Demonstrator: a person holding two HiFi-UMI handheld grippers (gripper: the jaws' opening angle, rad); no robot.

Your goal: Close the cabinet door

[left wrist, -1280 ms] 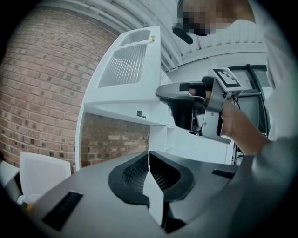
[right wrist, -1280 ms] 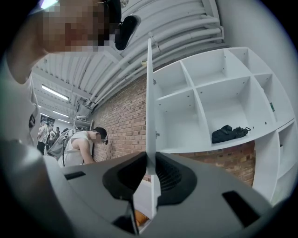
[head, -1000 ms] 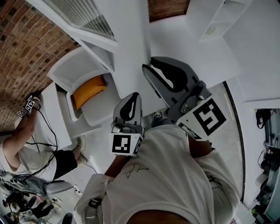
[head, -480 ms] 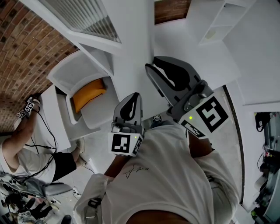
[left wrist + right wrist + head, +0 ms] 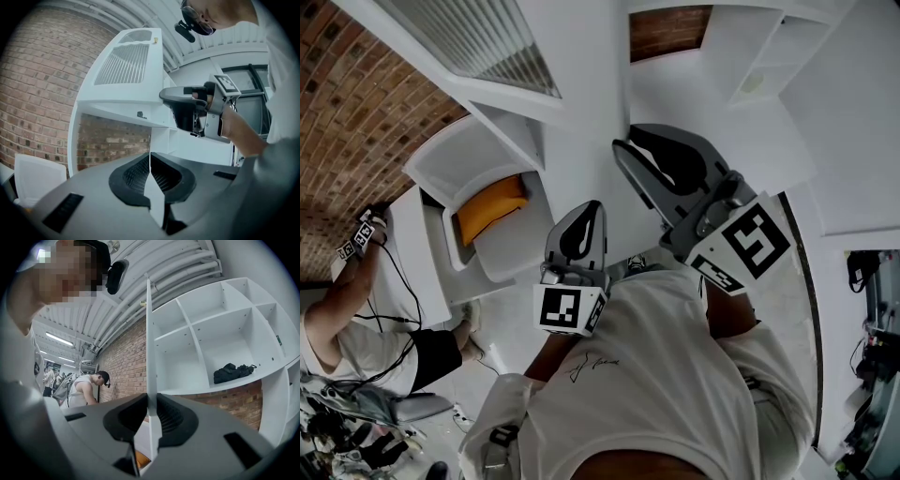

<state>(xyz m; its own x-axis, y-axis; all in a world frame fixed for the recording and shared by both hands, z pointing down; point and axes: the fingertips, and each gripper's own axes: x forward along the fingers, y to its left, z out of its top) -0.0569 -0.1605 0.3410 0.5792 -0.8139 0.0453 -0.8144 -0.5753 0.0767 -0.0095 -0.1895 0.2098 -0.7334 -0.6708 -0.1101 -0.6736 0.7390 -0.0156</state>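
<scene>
Brick wall (image 5: 356, 103) backs the room, left of the cabinet door (image 5: 149, 348) and behind it. White shelf unit (image 5: 225, 333) w/ open cubbies sits right of door in right gripper view. Door shows edge-on there: thin white strip, upright, sticking out toward the camera, so not shut. In head view door is the broad white panel at centre. White slatted panel (image 5: 478, 33) lies up-left of door. Wearer's white T-shirt (image 5: 656, 375) fills head view below door.

Second person (image 5: 356, 328) is well left of door, low in head view, cables round them. White seat (image 5: 459, 159) is just left of door, orange cushion (image 5: 490, 202) in it.

Right claw (image 5: 150, 401): jaws drawn in onto door edge, one pad each side, door running up between them. Left claw (image 5: 150, 159): jaws nearly together w/ thin white strip pinched between; looks like same door edge, lower down than right claw. In head view left claw is at door's lower end, right claw on door's right side. Each carries its marker cube (image 5: 567, 309) on the end away from door.

Black bag (image 5: 233, 372) lies in a lower cubby, right of door.
</scene>
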